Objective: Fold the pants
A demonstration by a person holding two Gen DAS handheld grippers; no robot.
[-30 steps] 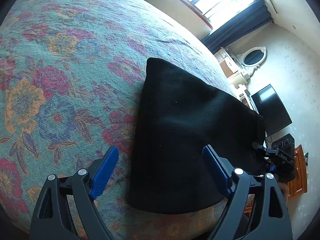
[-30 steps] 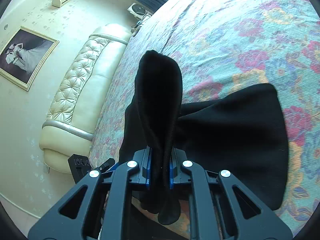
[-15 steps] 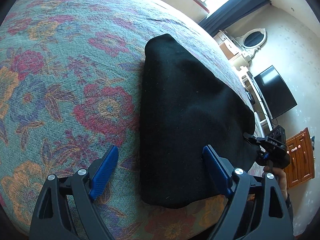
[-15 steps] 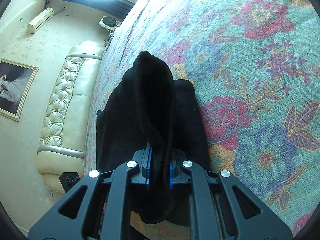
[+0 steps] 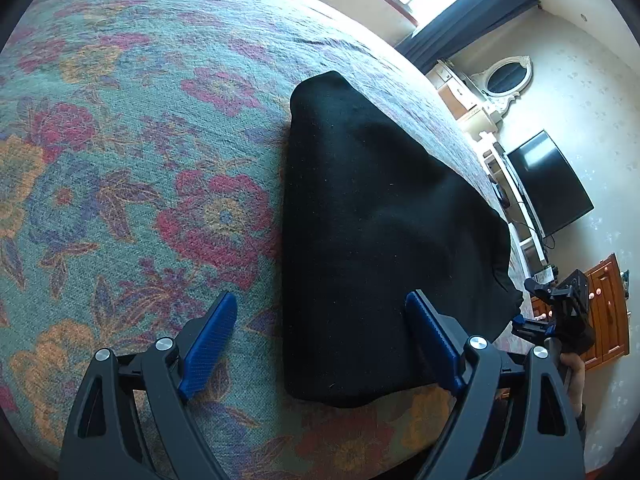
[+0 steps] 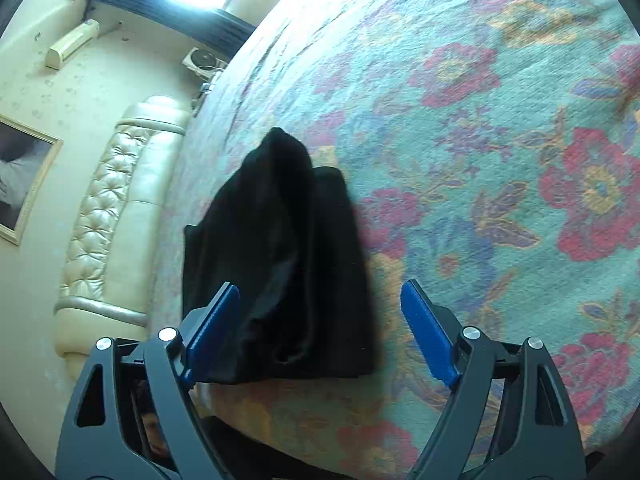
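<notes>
Lying folded on floral bedspread [image 5: 120,168], black pants [image 5: 372,232], right tool [image 6: 320,320] just opening, released, left tool [image 5: 320,336] wide.

Framed picture [image 6: 20,180] cut off by left edge. Black pants [image 6: 280,272] near-left corner hidden behind blue finger pad [image 6: 212,328]. Bedspread [image 6: 500,140] pattern blurred.

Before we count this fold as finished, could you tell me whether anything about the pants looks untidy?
The black pants lie on the floral bedspread with the top layer bunched into a ridge rather than flat.
</notes>
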